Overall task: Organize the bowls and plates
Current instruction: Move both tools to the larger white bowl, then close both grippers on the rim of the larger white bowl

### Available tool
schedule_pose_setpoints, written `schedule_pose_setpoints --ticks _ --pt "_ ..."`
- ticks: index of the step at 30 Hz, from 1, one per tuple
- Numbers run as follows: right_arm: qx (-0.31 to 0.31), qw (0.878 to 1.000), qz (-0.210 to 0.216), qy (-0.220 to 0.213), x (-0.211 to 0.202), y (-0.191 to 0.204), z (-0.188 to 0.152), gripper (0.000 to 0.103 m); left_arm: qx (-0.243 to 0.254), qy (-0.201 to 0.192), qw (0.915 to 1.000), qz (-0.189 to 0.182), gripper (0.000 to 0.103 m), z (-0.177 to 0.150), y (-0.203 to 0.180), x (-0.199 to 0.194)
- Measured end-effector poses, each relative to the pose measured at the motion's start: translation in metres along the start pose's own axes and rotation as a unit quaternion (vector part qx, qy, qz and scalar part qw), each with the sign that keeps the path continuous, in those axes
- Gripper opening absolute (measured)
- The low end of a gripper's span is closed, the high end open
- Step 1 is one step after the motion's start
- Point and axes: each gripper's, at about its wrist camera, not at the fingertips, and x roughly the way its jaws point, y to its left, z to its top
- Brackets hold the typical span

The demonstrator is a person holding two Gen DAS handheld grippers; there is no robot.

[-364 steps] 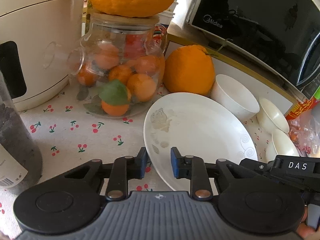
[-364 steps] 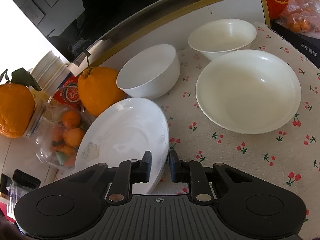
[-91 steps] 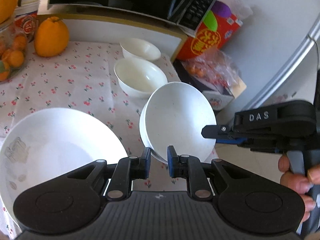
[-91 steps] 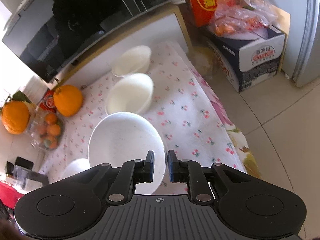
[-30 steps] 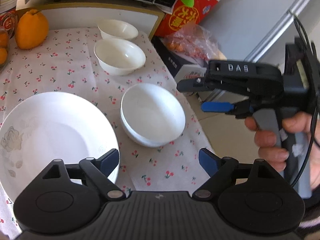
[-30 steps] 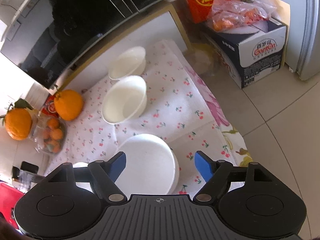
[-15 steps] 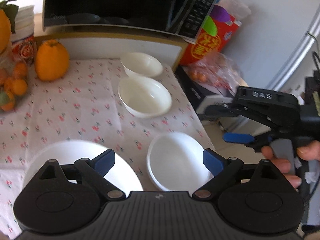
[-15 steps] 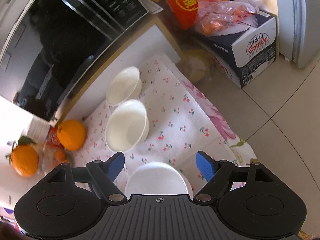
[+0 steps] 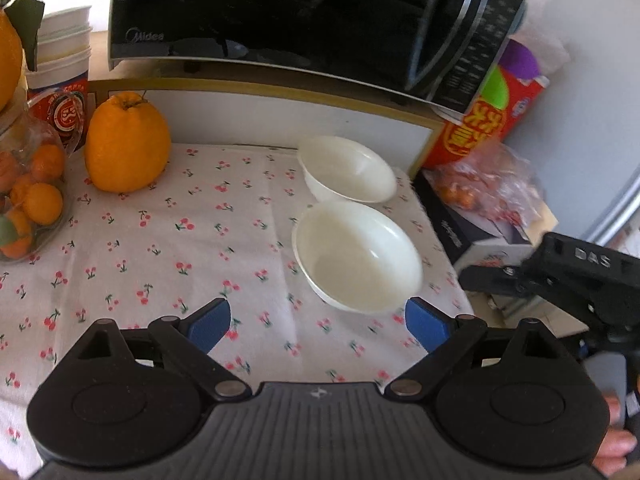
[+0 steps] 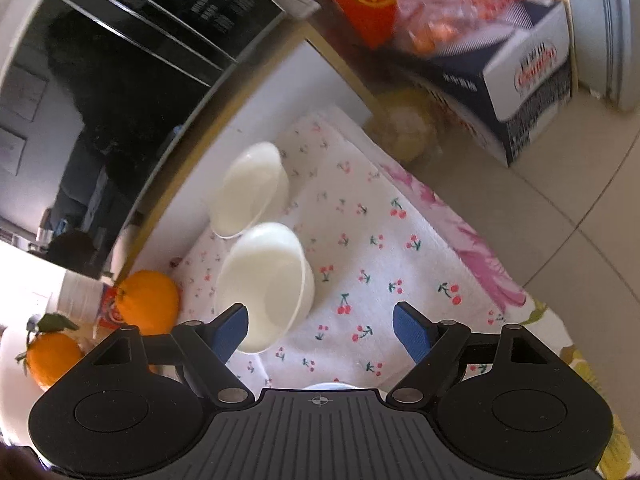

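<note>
Near bowl (image 9: 358, 258) sits on the cloth (image 9: 160, 240) touching the far bowl (image 9: 346, 174), below the microwave (image 9: 280, 12); the wide bowl set down a second ago has left view; left gripper (image 9: 318, 324) just widened, empty, right gripper (image 10: 320, 330) gaping, empty; near bowl likely next.

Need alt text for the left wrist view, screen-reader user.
The open, empty left gripper hovers over a cherry-print tablecloth, facing two empty white bowls, one behind the other. A large orange sits at left, a black microwave behind, and the right gripper at the right edge.
</note>
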Motion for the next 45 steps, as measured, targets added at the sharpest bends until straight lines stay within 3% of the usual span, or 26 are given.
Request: schedule_pose_setpoints --ticks 10,18,21,26,32,35,45 --pt "-0.011 1.0 0.021 -0.016 0.024 0.007 0.009 0.081 -0.042 0.007 0.9991 0.003 0.086 0.011 0.01 0.031" --pt "-0.02 1.0 0.006 -0.024 0.039 0.011 0.008 0.079 -0.071 0.006 0.9974 -0.011 0.065 0.015 0.016 0.046" --pt "-0.024 0.999 0.0 -0.028 0.041 0.012 0.009 0.069 -0.067 0.007 0.9976 -0.014 0.056 0.014 0.015 0.049" --pt "-0.03 0.999 0.0 -0.032 0.042 0.011 0.009 0.041 -0.061 0.015 0.9977 -0.023 0.039 0.012 0.013 0.053" --pt "-0.039 0.999 0.008 -0.027 0.044 0.012 0.007 0.02 -0.058 0.018 0.9976 -0.032 0.018 0.012 0.01 0.054" --pt "-0.048 0.998 0.015 -0.022 0.044 0.014 0.006 0.014 -0.054 0.021 0.9977 -0.035 0.015 0.012 0.008 0.053" --pt "-0.06 0.998 0.021 -0.024 0.039 0.019 0.004 0.013 -0.041 0.015 0.9986 -0.03 0.014 0.013 0.004 0.046"
